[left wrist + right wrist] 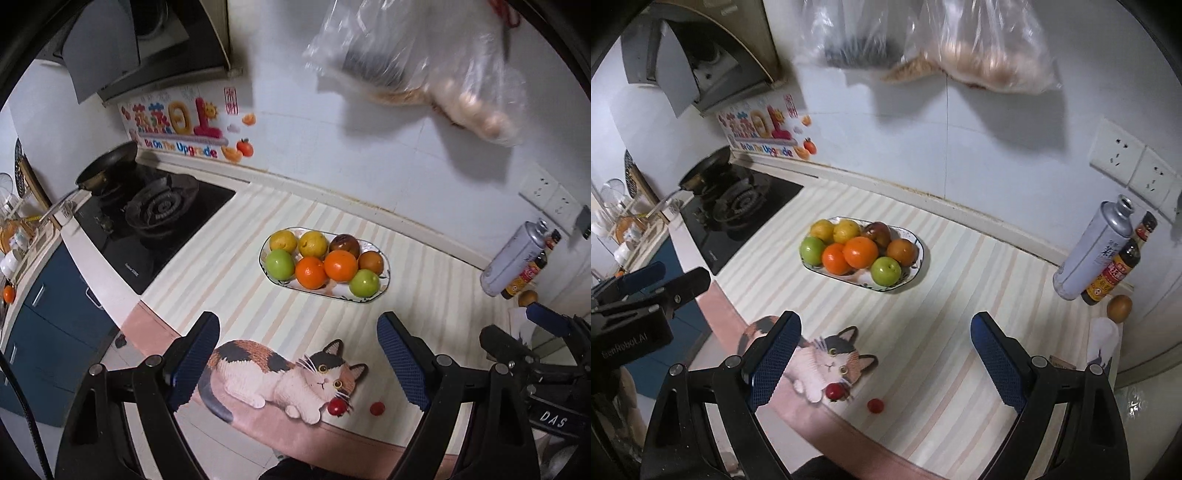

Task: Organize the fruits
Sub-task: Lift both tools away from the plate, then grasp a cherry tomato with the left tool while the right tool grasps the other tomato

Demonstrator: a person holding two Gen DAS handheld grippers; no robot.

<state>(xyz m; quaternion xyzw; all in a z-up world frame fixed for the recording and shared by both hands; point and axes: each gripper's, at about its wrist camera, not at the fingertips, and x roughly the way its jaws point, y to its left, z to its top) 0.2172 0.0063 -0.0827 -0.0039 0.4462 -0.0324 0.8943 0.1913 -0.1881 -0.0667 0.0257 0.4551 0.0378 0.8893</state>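
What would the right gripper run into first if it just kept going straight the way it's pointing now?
Probably the striped countertop mat just short of the fruit plate. The right gripper is open and empty, and nothing stands between its fingers; the two cherry tomatoes lie lower, nearer the camera. Depth is unclear.

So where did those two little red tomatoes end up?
Both views show the two cherry tomatoes loose on the striped mat, near its front edge by the printed cat's face, well short of the fruit plate.

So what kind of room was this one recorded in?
A home kitchen, most likely. There is a gas stove with a frying pan set into the counter, a range hood above it, and a sauce bottle by the tiled wall, near the fruit plate.
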